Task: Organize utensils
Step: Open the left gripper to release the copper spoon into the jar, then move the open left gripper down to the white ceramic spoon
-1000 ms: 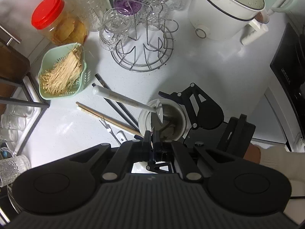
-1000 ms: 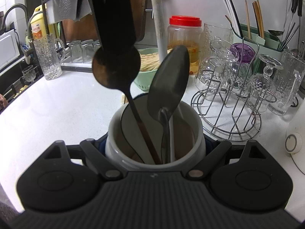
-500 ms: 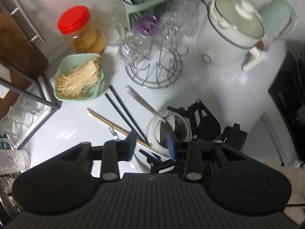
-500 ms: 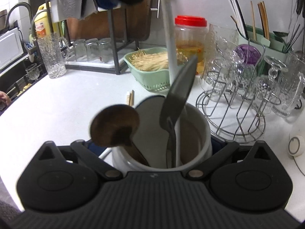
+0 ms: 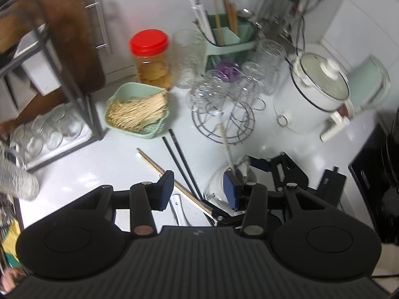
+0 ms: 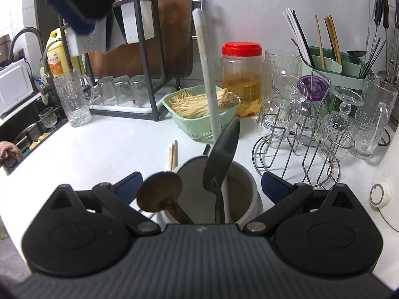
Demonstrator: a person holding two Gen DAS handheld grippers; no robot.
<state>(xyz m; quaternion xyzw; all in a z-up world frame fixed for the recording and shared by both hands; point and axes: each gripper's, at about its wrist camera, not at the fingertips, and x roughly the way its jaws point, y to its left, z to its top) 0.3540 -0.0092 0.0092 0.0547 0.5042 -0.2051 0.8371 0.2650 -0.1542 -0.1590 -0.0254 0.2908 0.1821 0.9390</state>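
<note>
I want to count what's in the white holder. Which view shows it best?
The right wrist view: the holder sits open-mouthed between the right gripper's fingers, utensils visible. The left wrist view shows only its rim, partly hidden.

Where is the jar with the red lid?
The jar stands at the back of the counter by the wall, in the middle of the right wrist view, just behind the green basket of thin sticks, with a tall glass beside it.

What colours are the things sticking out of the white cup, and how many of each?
Brown spoon: 1
Dark grey spoon: 1
White-handled utensil: 1
Total in the white cup: 3
</note>
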